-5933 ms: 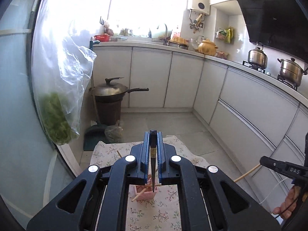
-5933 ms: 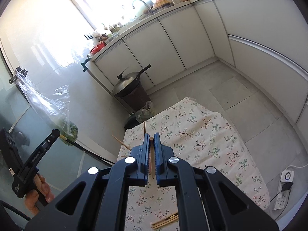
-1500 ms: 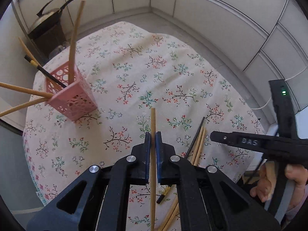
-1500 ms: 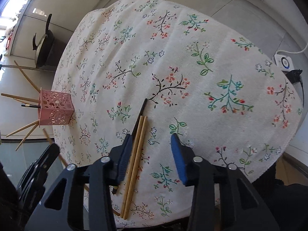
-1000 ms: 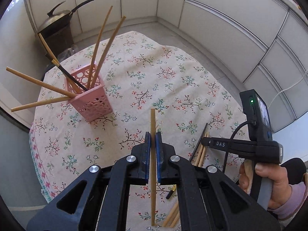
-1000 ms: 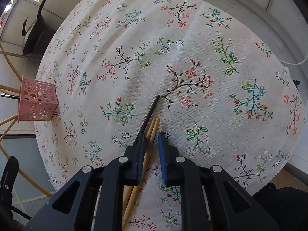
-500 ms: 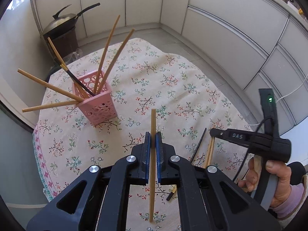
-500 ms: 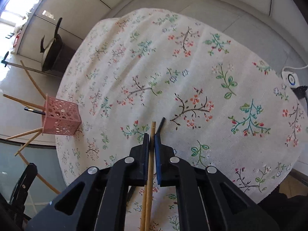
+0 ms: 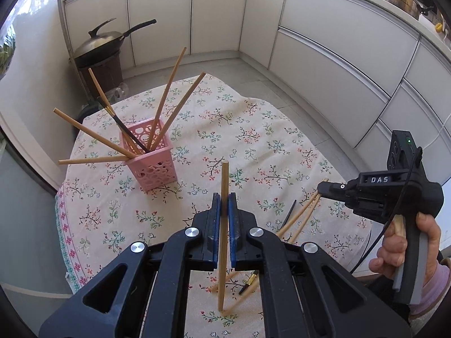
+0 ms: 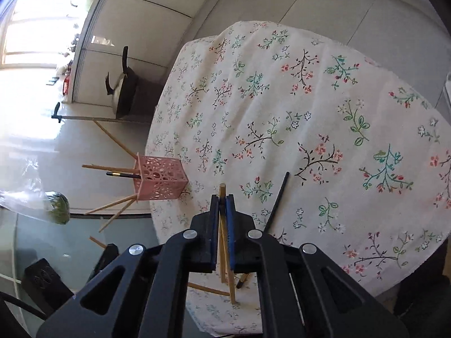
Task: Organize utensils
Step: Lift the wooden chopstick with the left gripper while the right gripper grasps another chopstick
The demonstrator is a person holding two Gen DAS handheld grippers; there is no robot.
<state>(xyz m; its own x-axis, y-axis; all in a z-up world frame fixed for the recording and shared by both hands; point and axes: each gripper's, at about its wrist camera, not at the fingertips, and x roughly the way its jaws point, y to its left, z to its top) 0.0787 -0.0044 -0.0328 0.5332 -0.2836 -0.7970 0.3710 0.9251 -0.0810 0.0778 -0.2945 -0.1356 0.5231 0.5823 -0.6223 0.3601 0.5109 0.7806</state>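
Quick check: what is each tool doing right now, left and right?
Left tool: closed on one wooden chopstick.
Right tool: closed on wooden chopsticks; apparently two.

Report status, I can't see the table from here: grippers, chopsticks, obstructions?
Left hand-held gripper shut on chopstick. Right hand-held gripper shut on chopsticks. Pink basket upright, five sticks in. Black chopstick loose on cloth; path clear.
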